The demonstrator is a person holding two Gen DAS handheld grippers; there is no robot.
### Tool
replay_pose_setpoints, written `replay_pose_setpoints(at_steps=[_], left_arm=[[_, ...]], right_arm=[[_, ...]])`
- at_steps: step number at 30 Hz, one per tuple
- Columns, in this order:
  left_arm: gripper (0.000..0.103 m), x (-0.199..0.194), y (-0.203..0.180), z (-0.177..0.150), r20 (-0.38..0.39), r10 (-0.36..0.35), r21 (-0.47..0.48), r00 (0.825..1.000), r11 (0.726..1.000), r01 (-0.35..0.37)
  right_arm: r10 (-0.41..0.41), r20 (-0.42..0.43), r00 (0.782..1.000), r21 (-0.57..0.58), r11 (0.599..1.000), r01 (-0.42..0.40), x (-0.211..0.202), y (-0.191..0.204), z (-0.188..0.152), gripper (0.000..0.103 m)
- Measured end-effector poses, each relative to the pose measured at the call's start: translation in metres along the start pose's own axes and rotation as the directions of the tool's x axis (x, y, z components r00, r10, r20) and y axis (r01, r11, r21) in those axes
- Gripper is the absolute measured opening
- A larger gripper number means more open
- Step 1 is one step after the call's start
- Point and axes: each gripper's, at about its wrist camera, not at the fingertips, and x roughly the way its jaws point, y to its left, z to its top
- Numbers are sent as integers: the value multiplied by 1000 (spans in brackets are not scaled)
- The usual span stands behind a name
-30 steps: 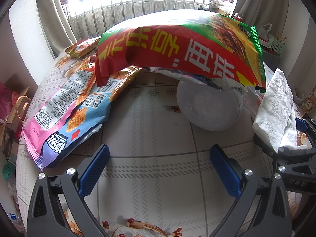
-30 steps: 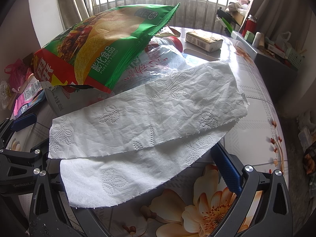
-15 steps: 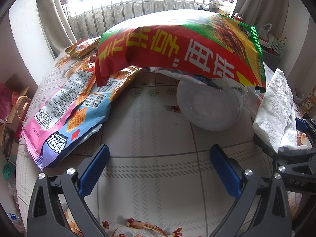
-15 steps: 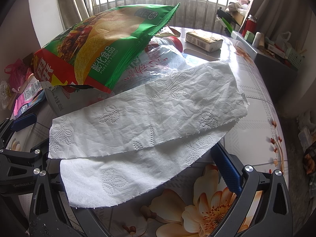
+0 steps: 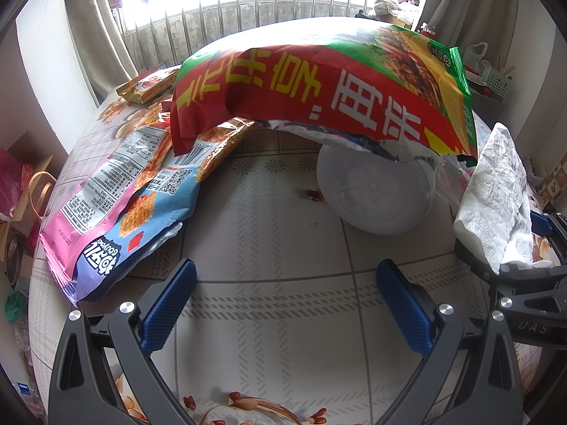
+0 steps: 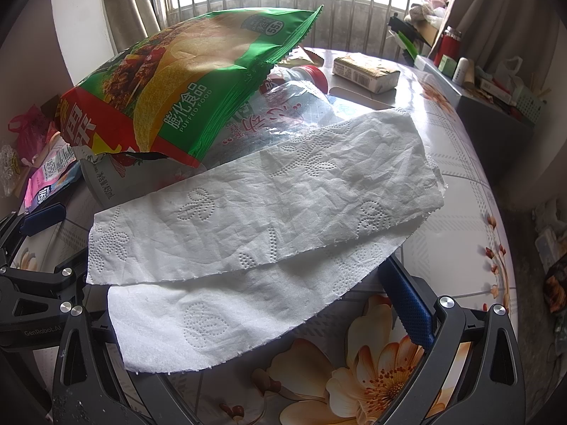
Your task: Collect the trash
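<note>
My left tool (image 5: 285, 302) sits spread over the bench (image 5: 283, 248), empty. My right tool (image 6: 244, 304) carries the tissue (image 6: 262, 219); I cannot tell if it pinches.

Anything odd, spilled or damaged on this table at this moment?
Yes. The red-green chip bag has a ragged torn edge and lies propped over a white tub rather than flat. Small red bits lie spilled on the tablecloth beside the tub. Paper towel drapes over the right tongs.
</note>
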Motion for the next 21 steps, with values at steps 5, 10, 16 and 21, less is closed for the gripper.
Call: replay_pose_setpoints(at_steps=[5,10,16,21], left_arm=[[99,0,0,0,0,0,0,1000,1000,0],[99,0,0,0,0,0,0,1000,1000,0],[99,0,0,0,0,0,0,1000,1000,0],[99,0,0,0,0,0,0,1000,1000,0]], right_arm=[[0,0,1000,0,1000,0,0,0,0,97],[0,0,1000,0,1000,0,0,0,0,97],[0,0,1000,0,1000,0,0,0,0,97],[0,0,1000,0,1000,0,0,0,0,97]])
